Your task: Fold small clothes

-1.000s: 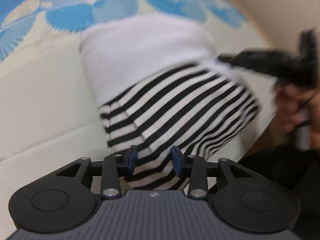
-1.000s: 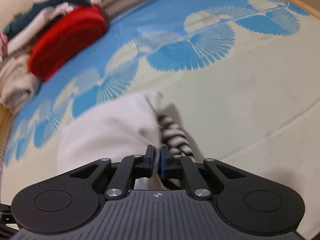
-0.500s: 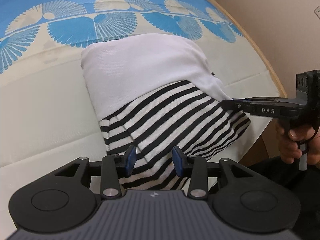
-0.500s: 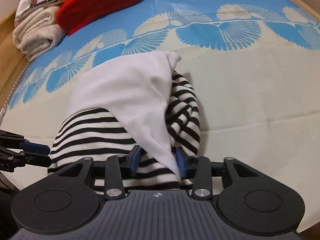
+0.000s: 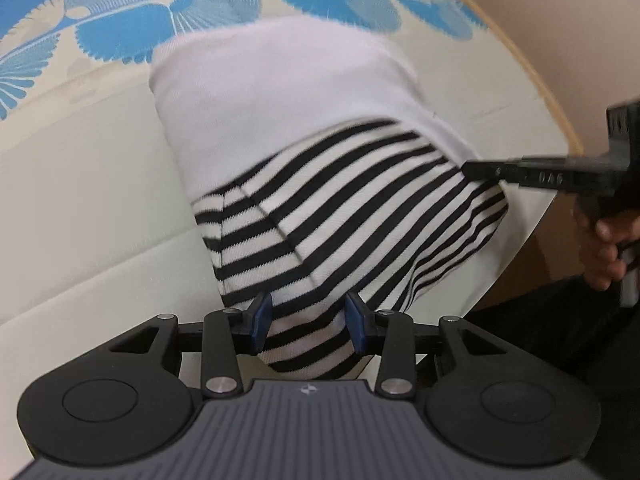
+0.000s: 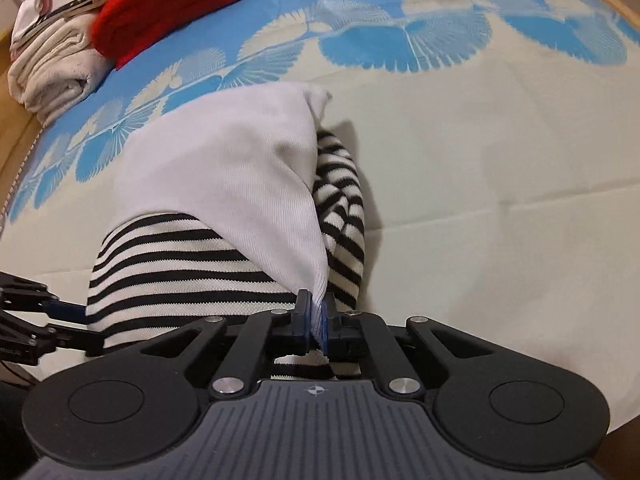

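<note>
- Left gripper [image 5: 307, 322] sits nearest the lens in its own view, blue-padded fingers [image 5: 262, 320] spread wide apart, with the striped lower edge of the garment [image 5: 344, 216] lying between them and not pinched.
- Right gripper [image 6: 317, 318] is closed tight on a thin fold of the garment's white fabric [image 6: 224, 176], which rises straight out from between its pads.
- Seen from the left wrist, the right gripper [image 5: 476, 170] comes in from the right side, its tip touching the garment's edge where white meets stripes; the person's hand [image 5: 604, 252] grips its handle near the table edge.
- Seen from the right wrist, the left gripper [image 6: 70, 322] shows at the left, touching the striped hem.
- Garment lies just ahead of both grippers on the tablecloth [image 6: 500, 168], black-and-white stripes nearest, white part folded over them and reaching farther away; a striped roll [image 6: 344, 208] shows just beside the white flap on its right.
- Beyond the garment, the cloth's blue fan pattern [image 6: 404, 44] runs across the table.
- Farthest, at the upper left of the right wrist view, a red folded item [image 6: 168, 4] rests against a stack of cream folded clothes [image 6: 52, 76].
</note>
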`<state>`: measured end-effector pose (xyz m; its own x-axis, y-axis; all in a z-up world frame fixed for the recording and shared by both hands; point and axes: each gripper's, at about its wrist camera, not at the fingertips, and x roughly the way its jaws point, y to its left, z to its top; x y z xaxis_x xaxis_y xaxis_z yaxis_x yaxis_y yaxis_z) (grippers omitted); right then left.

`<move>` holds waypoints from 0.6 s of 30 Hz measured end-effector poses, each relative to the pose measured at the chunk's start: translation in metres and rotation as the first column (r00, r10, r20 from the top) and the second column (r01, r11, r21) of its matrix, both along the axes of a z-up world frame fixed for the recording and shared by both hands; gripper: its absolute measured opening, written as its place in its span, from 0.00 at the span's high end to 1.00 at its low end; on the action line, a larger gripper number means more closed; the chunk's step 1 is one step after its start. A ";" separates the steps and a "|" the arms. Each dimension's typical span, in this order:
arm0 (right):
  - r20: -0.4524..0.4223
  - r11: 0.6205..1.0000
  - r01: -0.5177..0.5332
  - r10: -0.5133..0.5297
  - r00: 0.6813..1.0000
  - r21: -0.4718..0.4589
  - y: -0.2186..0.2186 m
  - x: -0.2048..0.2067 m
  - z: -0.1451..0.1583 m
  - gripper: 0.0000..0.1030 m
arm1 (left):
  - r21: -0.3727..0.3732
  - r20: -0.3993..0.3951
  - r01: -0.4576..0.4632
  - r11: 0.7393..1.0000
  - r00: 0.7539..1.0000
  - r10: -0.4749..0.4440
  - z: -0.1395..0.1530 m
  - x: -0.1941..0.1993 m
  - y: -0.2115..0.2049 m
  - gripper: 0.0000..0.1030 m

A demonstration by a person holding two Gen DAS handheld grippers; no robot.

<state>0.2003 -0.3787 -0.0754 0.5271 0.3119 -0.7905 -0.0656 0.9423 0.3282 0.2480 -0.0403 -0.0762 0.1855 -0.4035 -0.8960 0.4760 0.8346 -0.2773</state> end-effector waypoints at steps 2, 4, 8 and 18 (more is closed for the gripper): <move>0.041 1.000 -0.004 0.003 0.999 0.017 0.002 -0.003 0.008 0.91 | -0.040 0.015 -0.017 0.999 1.000 0.018 0.008 -0.001 0.008 0.58; 0.083 0.999 -0.001 -0.003 0.997 0.044 0.000 -0.006 0.016 0.84 | -0.050 0.019 -0.012 0.999 1.000 0.013 0.010 -0.002 0.012 0.58; 0.065 0.998 -0.033 0.029 0.997 0.058 -0.001 -0.006 0.014 0.72 | 0.053 -0.009 0.025 0.998 1.000 -0.025 -0.007 -0.005 0.003 0.58; -0.021 1.000 0.002 -0.002 1.000 -0.006 -0.004 0.003 0.000 0.63 | -0.040 0.047 -0.115 0.993 0.992 0.117 0.017 0.009 0.020 0.35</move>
